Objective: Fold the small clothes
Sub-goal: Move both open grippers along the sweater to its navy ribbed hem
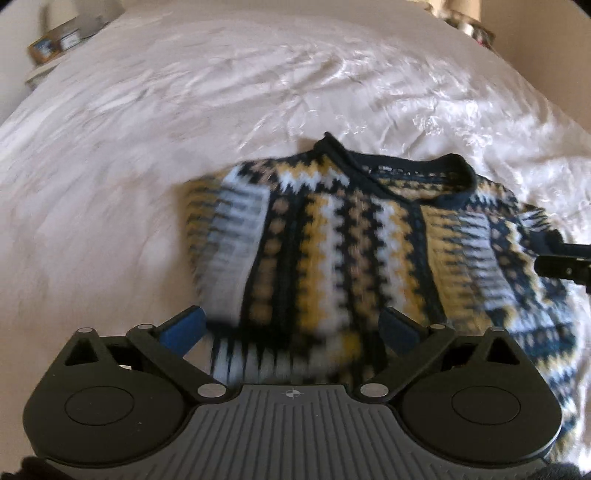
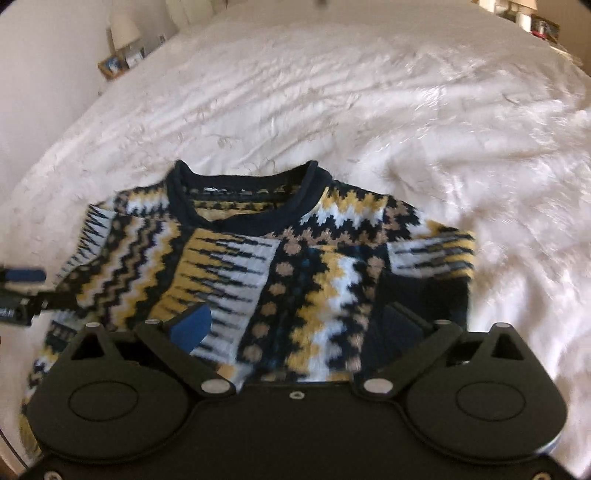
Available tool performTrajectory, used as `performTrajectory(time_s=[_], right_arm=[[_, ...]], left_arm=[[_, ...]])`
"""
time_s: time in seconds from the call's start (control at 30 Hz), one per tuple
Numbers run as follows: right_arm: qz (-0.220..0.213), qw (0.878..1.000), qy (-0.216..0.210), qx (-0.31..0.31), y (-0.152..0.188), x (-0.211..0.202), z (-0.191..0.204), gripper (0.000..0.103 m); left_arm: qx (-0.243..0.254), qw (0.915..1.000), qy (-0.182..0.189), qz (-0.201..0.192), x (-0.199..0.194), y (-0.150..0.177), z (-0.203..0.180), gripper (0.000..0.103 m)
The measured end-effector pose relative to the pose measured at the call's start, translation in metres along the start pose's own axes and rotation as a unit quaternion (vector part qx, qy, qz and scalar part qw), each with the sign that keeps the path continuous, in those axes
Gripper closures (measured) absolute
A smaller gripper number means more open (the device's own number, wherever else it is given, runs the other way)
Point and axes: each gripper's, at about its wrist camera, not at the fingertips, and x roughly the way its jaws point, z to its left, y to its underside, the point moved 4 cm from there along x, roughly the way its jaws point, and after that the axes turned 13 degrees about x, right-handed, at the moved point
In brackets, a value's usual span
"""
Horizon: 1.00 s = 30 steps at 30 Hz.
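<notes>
- A small knitted sweater (image 2: 258, 266), zigzagged in navy, mustard, white and tan, with a rolled navy collar, lies flat on the bed.
- The rumpled white bedspread (image 2: 406, 110) looks softly creased; a lamp (image 2: 123, 31) stands at the bedside.
- Left gripper (image 1: 291, 325) and right gripper (image 2: 299, 321): jaws spread wide, holding nothing.

This is a bedroom in a home: a wide bed (image 2: 369, 110) with a rumpled white cover spreads ahead of the claw, and far ahead to the left a lamp (image 2: 123, 29) stands above a framed picture (image 2: 110, 66) against the wall.
</notes>
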Motion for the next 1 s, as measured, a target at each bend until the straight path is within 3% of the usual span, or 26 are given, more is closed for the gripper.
performTrajectory(time_s=[0.17,0.37,0.8,1.0], right_arm=[[-0.002,1.0,-0.014,0.005,0.03,-0.03,-0.008,0.002],[0.027,0.999,-0.008,0.016,0.081,-0.055,-0.022,0.002],[0.049,0.996,0.013,0.073,0.189,-0.105,-0.026,0.002],[0.054,0.995,0.02,0.085,0.229,-0.119,-0.016,0.002]], left_arm=[[-0.035,0.9992,-0.007,0.017,-0.035,0.052,-0.007,0.001],[-0.064,0.9967,-0.004,0.049,-0.058,0.116,-0.02,0.001],[0.014,0.9966,0.068,0.043,-0.079,0.192,-0.05,0.001],[0.009,0.9963,0.08,0.03,-0.085,0.223,-0.053,0.001]])
